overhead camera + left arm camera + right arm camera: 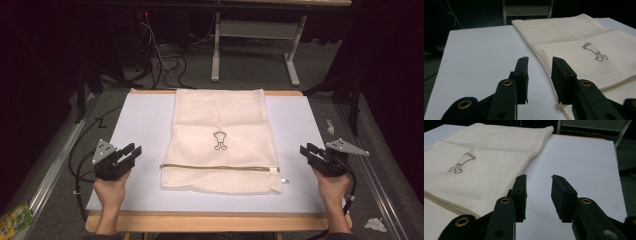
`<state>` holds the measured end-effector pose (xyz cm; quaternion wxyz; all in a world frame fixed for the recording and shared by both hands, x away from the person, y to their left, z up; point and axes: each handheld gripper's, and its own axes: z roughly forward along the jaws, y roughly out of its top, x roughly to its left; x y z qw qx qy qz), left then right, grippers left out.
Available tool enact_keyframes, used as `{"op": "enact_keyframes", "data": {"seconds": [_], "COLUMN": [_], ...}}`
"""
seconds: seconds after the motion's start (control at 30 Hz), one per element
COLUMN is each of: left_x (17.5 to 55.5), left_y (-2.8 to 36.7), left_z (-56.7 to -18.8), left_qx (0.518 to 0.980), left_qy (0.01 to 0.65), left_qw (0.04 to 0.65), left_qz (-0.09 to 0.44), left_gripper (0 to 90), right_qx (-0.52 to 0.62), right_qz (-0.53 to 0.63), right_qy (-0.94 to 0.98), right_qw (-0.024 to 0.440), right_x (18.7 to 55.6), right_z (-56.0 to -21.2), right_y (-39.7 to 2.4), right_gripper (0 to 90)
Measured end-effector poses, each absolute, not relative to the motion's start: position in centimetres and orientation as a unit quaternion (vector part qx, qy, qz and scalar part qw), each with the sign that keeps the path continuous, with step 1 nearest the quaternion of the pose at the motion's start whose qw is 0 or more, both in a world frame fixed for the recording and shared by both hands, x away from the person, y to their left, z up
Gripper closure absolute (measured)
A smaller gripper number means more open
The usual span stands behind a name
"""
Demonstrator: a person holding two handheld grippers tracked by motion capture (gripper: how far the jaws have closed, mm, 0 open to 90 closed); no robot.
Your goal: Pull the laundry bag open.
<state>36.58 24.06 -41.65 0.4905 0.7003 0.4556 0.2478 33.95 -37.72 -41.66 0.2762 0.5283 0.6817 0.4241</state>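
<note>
Fingers (pixel 522 75) of L gripper (pixel 131 152): apart, nothing between, just beside bag's L edge. Cream mesh laundry bag (pixel 220 140): flat, ctr of white tabletop (pixel 140 125). R gripper (pixel 309 150): fingers apart, empty, near bag's R edge.

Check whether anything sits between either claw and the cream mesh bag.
Nothing visible does. The left claw and right claw stand open, one at each side of the cream mesh laundry bag, with bare white table cover between each and the bag.
</note>
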Motion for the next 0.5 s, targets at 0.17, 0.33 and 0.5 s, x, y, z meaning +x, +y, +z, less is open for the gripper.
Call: {"op": "enact_keyframes", "data": {"seconds": [0.17,0.33,0.5], "left_x": [37.1,37.6,38.3], "left_y": [24.2,24.3,24.2], "left_z": [-42.2,-42.9,-43.6], "left_qx": [0.695,0.693,0.694], "left_qy": [0.467,0.474,0.482], "left_qw": [0.490,0.487,0.482], "left_qz": [0.244,0.240,0.234], "left_gripper": [65.1,64.5,63.9], "right_qx": [0.541,0.546,0.554], "right_qz": [0.421,0.416,0.410], "right_qy": [0.676,0.677,0.676], "right_qw": [0.270,0.265,0.261], "right_x": [34.3,34.6,35.1], "right_z": [-42.3,-42.9,-43.6], "right_y": [-38.4,-38.7,-38.9], "right_gripper": [65.8,65.5,65.4]}}
